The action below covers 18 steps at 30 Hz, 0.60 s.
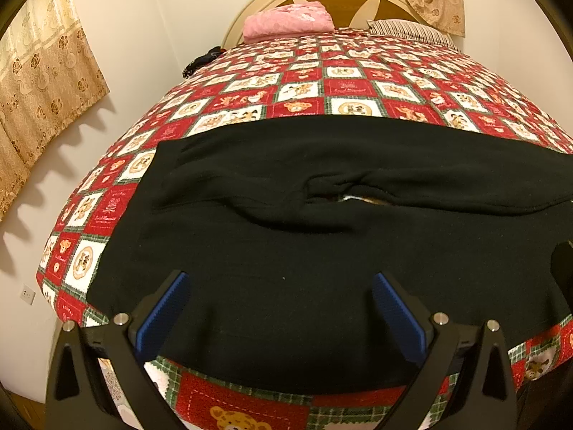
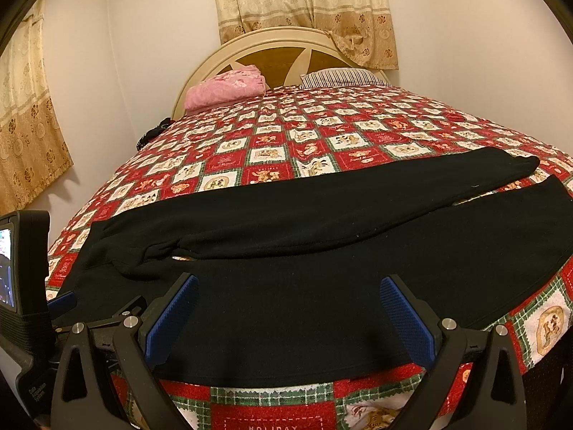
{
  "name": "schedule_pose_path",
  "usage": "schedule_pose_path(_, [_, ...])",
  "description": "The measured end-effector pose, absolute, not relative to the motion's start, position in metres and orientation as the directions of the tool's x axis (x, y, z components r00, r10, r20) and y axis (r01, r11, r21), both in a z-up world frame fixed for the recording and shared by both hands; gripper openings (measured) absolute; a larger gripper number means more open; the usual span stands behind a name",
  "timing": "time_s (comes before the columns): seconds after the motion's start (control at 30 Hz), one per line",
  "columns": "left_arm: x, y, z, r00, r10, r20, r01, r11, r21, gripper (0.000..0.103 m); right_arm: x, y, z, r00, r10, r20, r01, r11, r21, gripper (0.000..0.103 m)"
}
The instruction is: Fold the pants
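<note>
Black pants (image 1: 322,251) lie spread flat across the near part of the bed, waist to the left, both legs running to the right (image 2: 358,258). The far leg's cuff (image 2: 515,165) ends at the right; the near leg lies closest to the bed's front edge. My left gripper (image 1: 279,308) is open, its blue pads (image 1: 164,311) spread above the near edge of the pants by the waist end. My right gripper (image 2: 286,311) is open above the near leg, holding nothing. The left gripper's body (image 2: 28,286) shows at the left of the right wrist view.
The bed carries a red, white and green patchwork quilt (image 2: 286,136). A folded pink blanket (image 2: 225,87) and a striped pillow (image 2: 340,77) lie by the rounded headboard (image 2: 279,57). A dark item (image 2: 150,134) sits at the bed's left edge. Curtains hang on the walls.
</note>
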<state>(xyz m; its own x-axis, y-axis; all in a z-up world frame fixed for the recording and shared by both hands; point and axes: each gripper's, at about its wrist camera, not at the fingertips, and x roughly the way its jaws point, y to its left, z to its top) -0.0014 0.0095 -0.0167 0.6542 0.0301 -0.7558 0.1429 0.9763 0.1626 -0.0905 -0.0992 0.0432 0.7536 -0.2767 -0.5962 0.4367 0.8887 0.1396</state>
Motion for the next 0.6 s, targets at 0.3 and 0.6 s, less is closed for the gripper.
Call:
schedule_pose_path(0.3, [0.002,0.011,-0.020,0.647,0.034,-0.762,0.144,0.975,0.166,0.103,-0.087,-0.100,0.041,0.748,-0.275,-0.604,0.441,0.886,0.143,0.102])
schedule_pose_path(0.6, [0.021,0.036,-0.015,0.631,0.004,-0.776,0.144,0.982,0.121,0.103,-0.065,-0.112,0.047,0.750,-0.238,-0.617,0.404,0.903,0.143,0.102])
